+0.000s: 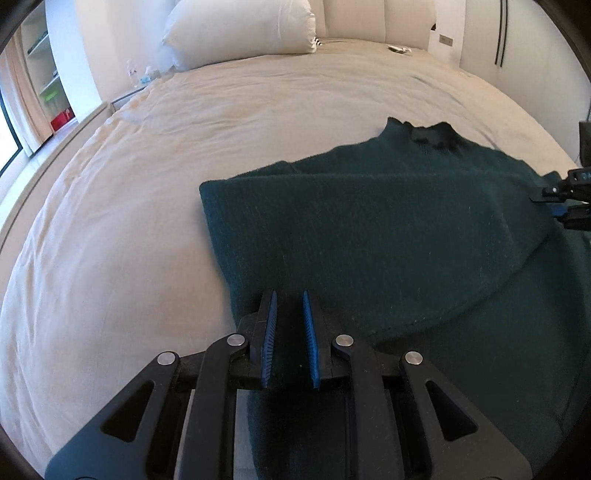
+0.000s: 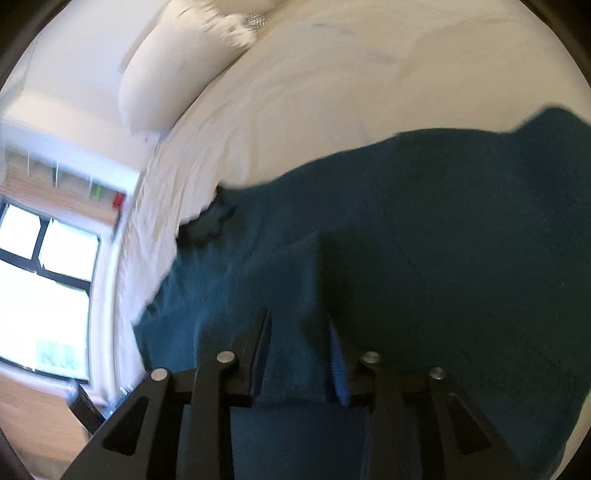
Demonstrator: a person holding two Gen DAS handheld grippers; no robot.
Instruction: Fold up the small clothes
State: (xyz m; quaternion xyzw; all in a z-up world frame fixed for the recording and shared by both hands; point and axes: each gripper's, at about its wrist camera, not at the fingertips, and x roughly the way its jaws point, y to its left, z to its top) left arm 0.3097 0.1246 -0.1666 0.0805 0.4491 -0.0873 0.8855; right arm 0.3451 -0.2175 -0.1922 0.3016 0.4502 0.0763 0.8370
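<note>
Nearest, the left gripper (image 1: 290, 299) stands over the near edge of the dark green sweater (image 1: 369, 229) with a narrow gap between its blue pads (image 1: 308, 332); whether they pinch the knit I cannot tell. The right gripper (image 2: 301, 325), blurred, has parted jaws with a sweater fold between them, unpressed. Beyond, the sweater lies on the cream bed (image 1: 147, 166), a pillow (image 1: 240, 33) farthest.

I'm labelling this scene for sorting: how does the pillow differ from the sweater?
Colour: the pillow is white, the sweater dark teal.
Shape: the pillow is plump and puffed up; the sweater lies flat, with one layer folded over another.
Place: the pillow sits at the far head end; the sweater lies near the grippers.
Both rest on the bed.
</note>
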